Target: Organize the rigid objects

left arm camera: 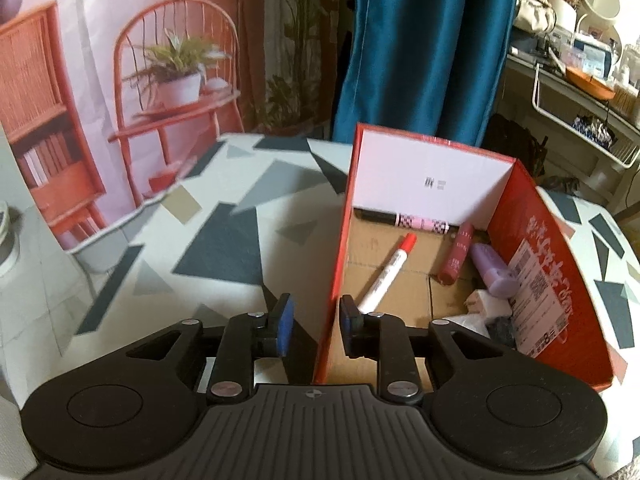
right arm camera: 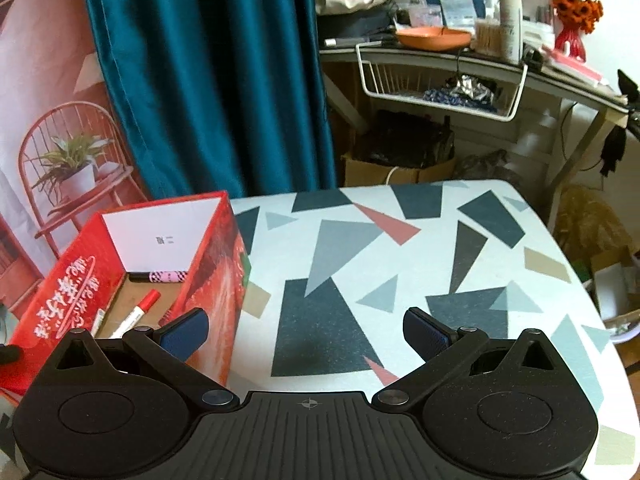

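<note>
**Both grippers empty above the red box; table looks cleared**

The left gripper hangs over the left wall of the red box, with its jaws a little apart and nothing between them; the wall edge passes under the gap. The right gripper stands with its jaws wide apart over the patterned tablecloth, also empty.

Inside the box, in the left wrist view, a white marker with a red cap lies just ahead of the left gripper, toward 1 o'clock. A black pen with a pink band rests along the far wall at 12 o'clock. A dark red tube and a purple highlighter lie toward 2 o'clock, with some small white pieces beside them.

I judge that a deposit step is finishing, since the objects are in the box and both grippers carry nothing. On the cloth that the pictures show, no loose object remains. The next move calls for looking around the table for something still to collect, then approaching it with open jaws; if nothing is found, the task is probably near its end.
</note>
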Demonstrator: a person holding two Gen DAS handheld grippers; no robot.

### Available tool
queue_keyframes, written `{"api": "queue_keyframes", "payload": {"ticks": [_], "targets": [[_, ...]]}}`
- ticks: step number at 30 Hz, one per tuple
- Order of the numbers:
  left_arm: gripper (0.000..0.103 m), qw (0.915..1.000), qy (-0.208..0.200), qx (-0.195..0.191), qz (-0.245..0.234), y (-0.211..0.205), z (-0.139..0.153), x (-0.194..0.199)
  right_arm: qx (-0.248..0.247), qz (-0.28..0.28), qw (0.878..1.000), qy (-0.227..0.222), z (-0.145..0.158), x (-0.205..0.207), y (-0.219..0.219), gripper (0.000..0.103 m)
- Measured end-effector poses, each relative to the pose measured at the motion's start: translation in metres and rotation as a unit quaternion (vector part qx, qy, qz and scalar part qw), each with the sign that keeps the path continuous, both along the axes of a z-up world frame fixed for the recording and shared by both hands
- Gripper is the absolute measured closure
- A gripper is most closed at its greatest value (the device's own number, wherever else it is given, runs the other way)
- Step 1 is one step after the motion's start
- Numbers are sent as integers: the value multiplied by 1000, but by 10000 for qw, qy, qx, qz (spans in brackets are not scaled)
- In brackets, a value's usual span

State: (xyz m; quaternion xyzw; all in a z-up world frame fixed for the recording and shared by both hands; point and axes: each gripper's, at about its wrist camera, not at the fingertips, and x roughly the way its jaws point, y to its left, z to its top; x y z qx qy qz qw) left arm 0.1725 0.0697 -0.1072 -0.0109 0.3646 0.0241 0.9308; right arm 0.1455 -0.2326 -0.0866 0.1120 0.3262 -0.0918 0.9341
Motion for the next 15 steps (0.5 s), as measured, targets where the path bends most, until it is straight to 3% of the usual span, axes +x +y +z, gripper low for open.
{"api": "queue_keyframes", "payload": {"ticks": [6,11,15], "targets": [[42,9988,-444,169,-77,-11,36,-24,30,-14,9995,-301,27,-28,3,0],[6,9957,-883,238,-143,-25,70,-51,38,-87,9983,-569,47,-57,5,0],[3,9940,-1056,252,-105,-34,85,-73,7,-50,9974,-721,58,-82,9,0]]}}
